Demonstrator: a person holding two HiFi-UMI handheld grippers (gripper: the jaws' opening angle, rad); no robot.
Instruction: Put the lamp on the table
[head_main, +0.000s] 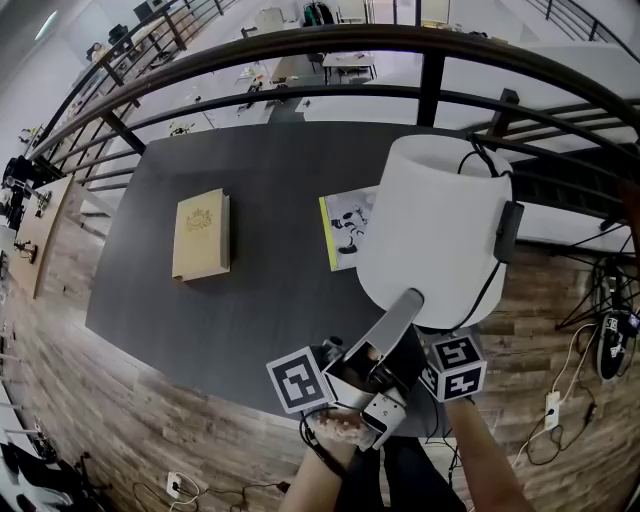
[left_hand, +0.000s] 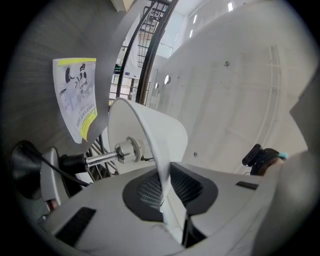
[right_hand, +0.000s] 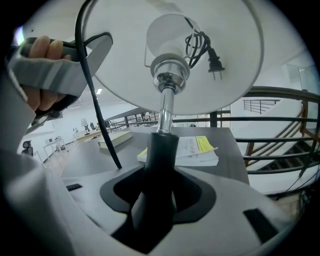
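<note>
A lamp with a white shade (head_main: 435, 230) hangs in the air over the near right part of the dark table (head_main: 250, 330). My left gripper (head_main: 410, 300) reaches up from below and is shut on the shade's lower rim (left_hand: 150, 135), which runs between its pads as a thin white edge. My right gripper (right_hand: 159, 192) is shut on the lamp's black stem (right_hand: 161, 150) under the shade. In the head view only its marker cube (head_main: 456, 366) shows, because the shade hides its jaws. The lamp's black cord (head_main: 508, 232) runs down the shade's right side, and its plug (right_hand: 214, 64) lies inside the shade.
A tan book (head_main: 200, 235) lies on the table's left half. A magazine with a yellow edge (head_main: 345, 228) lies at the middle, partly behind the shade. A dark curved railing (head_main: 300, 45) runs along the table's far side. Cables (head_main: 590, 320) lie on the wooden floor at right.
</note>
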